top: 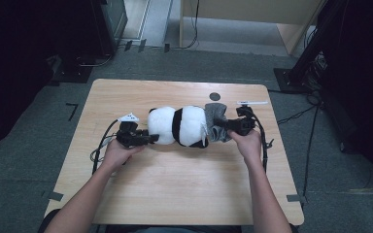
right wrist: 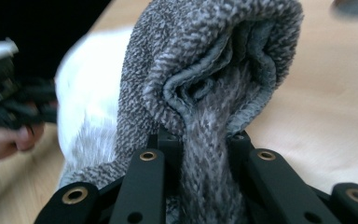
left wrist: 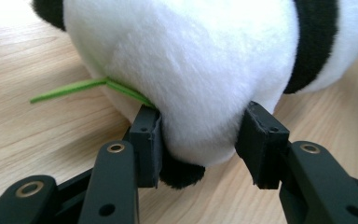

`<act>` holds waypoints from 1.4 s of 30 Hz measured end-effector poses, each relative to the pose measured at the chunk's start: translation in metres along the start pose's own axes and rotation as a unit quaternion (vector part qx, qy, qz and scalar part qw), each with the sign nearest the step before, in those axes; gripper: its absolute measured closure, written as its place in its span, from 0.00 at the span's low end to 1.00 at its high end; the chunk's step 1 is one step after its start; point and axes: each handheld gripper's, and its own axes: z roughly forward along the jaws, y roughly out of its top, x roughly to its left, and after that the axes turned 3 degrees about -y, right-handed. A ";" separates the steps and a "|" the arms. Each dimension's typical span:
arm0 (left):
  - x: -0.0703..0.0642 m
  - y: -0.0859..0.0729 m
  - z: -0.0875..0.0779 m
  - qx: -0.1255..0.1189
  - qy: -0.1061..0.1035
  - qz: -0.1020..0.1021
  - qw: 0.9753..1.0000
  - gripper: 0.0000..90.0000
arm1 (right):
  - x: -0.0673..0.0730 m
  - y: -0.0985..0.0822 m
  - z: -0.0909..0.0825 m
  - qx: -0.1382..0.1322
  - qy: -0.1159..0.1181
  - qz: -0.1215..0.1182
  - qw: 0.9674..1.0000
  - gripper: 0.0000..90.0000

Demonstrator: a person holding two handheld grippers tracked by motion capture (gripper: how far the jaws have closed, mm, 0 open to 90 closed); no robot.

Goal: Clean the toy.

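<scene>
While the toy panda (top: 179, 125) lies on its side across the middle of the bench (top: 175, 194), a person holds it from both ends. Its long way runs from left to right, so each gripper sits at one end of it.

At the left end, the left gripper (top: 138, 138) squeezes the soft white part of the panda between its two black jaws. In the left gripper view the fur (left wrist: 191, 70) bulges out between the jaws, and a thin green string (left wrist: 70, 88) pokes out from under the toy beside one jaw.

At the right end, the right gripper (top: 230, 125) pinches a grey knitted sock (top: 216, 121). The sock sits over that end of the panda, and its open cuff (right wrist: 223, 79) is bunched up just past the jaws.

So the sock lies on the right hand's side, and the panda stretches away from it toward the left hand. I think the sock has to slide along this long line, either further onto the toy or off it. The right hand is the near one for that pull, and the left hand keeps the toy from sliding along with it.

A white pen (top: 252, 103) lies near the far right edge of the bench, well apart from the toy.
</scene>
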 end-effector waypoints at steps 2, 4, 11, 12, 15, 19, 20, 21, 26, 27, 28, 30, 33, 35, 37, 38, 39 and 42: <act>0.000 -0.001 0.001 0.005 0.005 0.006 1.000 0.60 | 0.000 0.005 -0.010 -0.031 0.000 -0.007 1.000 0.84; 0.001 -0.001 0.001 0.005 0.003 0.005 1.000 0.60 | 0.001 0.010 -0.014 -0.051 0.015 -0.010 0.999 0.84; 0.001 -0.002 0.003 0.000 0.002 0.000 1.000 0.62 | 0.018 0.011 0.015 -0.019 0.025 -0.044 0.999 0.84; 0.001 -0.002 0.003 0.000 0.003 0.001 1.000 0.62 | 0.018 0.010 0.017 -0.021 0.023 -0.045 0.999 0.84; 0.001 -0.002 0.004 -0.006 0.004 0.006 1.000 0.63 | 0.015 0.006 0.020 -0.014 0.015 -0.037 0.999 0.85; 0.001 -0.002 0.005 -0.011 0.004 0.007 1.000 0.65 | 0.008 -0.001 0.025 -0.014 0.020 -0.025 0.999 0.85; 0.001 -0.002 0.005 -0.012 0.004 0.007 1.000 0.65 | 0.006 -0.002 0.025 -0.013 0.019 -0.023 0.999 0.85; 0.001 -0.002 0.005 -0.013 0.004 0.007 1.000 0.65 | 0.005 -0.003 0.026 -0.012 0.017 -0.022 1.000 0.85; 0.003 -0.002 0.005 -0.017 0.002 0.007 1.000 0.65 | 0.001 -0.012 0.030 -0.006 -0.005 -0.025 1.000 0.85; 0.003 -0.002 0.005 -0.017 0.002 0.006 1.000 0.65 | 0.000 -0.014 0.031 -0.004 -0.007 -0.023 1.000 0.85; 0.003 -0.002 0.005 -0.017 0.003 0.006 1.000 0.65 | -0.001 -0.016 0.032 -0.001 -0.010 -0.022 1.000 0.85; 0.003 -0.002 0.005 -0.017 0.005 0.005 1.000 0.65 | -0.001 -0.018 0.034 0.005 -0.016 -0.020 1.000 0.85; 0.003 -0.002 0.004 -0.017 0.006 0.005 1.000 0.65 | -0.001 -0.023 0.038 0.008 -0.020 -0.018 1.000 0.85; 0.004 -0.002 0.004 -0.018 0.006 0.005 1.000 0.65 | -0.002 -0.027 0.042 0.023 -0.030 -0.017 0.999 0.85; 0.004 -0.001 0.004 -0.017 0.007 0.006 1.000 0.65 | -0.003 -0.032 0.050 0.047 -0.042 -0.015 0.998 0.85; 0.004 -0.001 0.004 -0.017 0.007 0.005 1.000 0.65 | -0.005 -0.035 0.054 0.053 -0.041 -0.011 0.998 0.85; 0.004 -0.001 0.004 -0.018 0.005 0.003 1.000 0.65 | -0.007 -0.035 0.056 0.055 -0.035 -0.006 0.998 0.85; 0.004 -0.001 0.004 -0.018 0.004 0.005 1.000 0.65 | -0.010 -0.035 0.057 0.064 -0.036 -0.006 0.997 0.85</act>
